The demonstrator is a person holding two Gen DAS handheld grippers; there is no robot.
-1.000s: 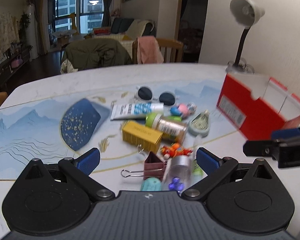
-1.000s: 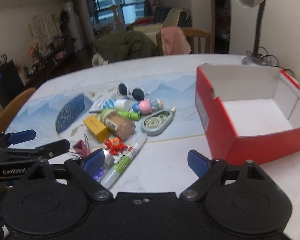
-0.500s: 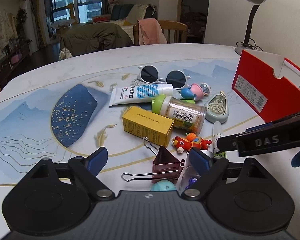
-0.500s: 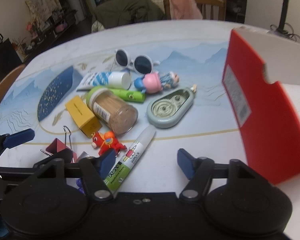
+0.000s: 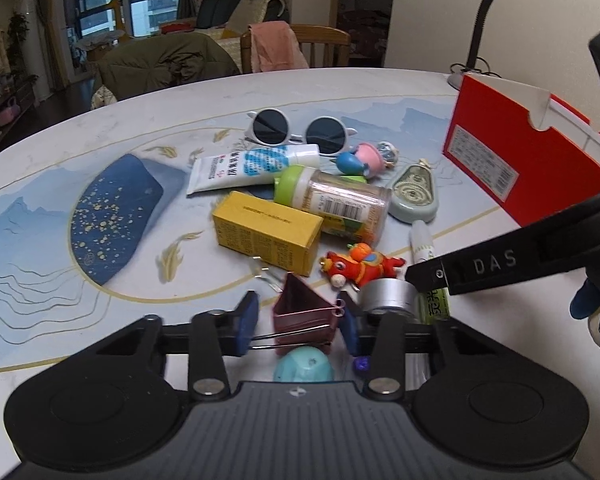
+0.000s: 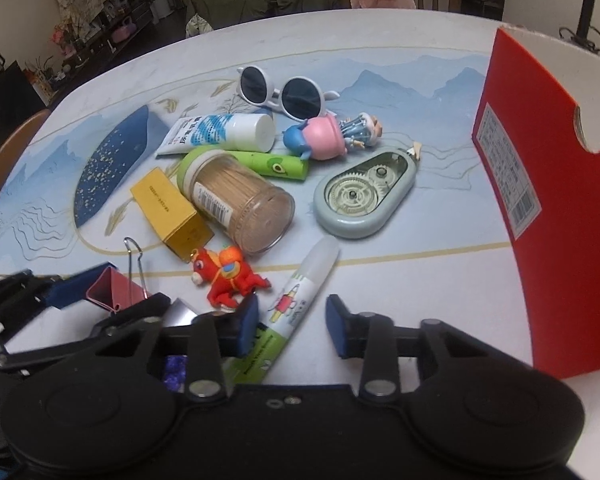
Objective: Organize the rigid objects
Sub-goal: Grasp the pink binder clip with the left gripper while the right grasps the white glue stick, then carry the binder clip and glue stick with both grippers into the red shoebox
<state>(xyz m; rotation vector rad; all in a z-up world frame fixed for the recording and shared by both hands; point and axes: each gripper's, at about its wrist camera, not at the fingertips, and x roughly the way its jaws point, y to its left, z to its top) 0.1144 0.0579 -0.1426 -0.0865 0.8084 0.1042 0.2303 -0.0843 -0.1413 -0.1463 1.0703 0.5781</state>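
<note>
Low over the clutter, the left claw (image 5: 296, 326) brackets the dark red binder clip (image 5: 304, 316) with its fingers spread and not yet pinching, presumably lining up a grasp. Meanwhile the right claw (image 6: 292, 324), likewise spread, straddles the glue stick (image 6: 300, 300) lying flat on the bench (image 6: 420, 280). Both targets lie well apart from the red box (image 6: 540, 180), probably where they belong.

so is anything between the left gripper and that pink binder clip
Nothing visible is. The left gripper is open, and the pink binder clip already sits between its blue pads, with its wire handles crossing the gap. The silver-capped jar sits just outside the right-hand pad, and the teal ball lies just behind the clip.
</note>
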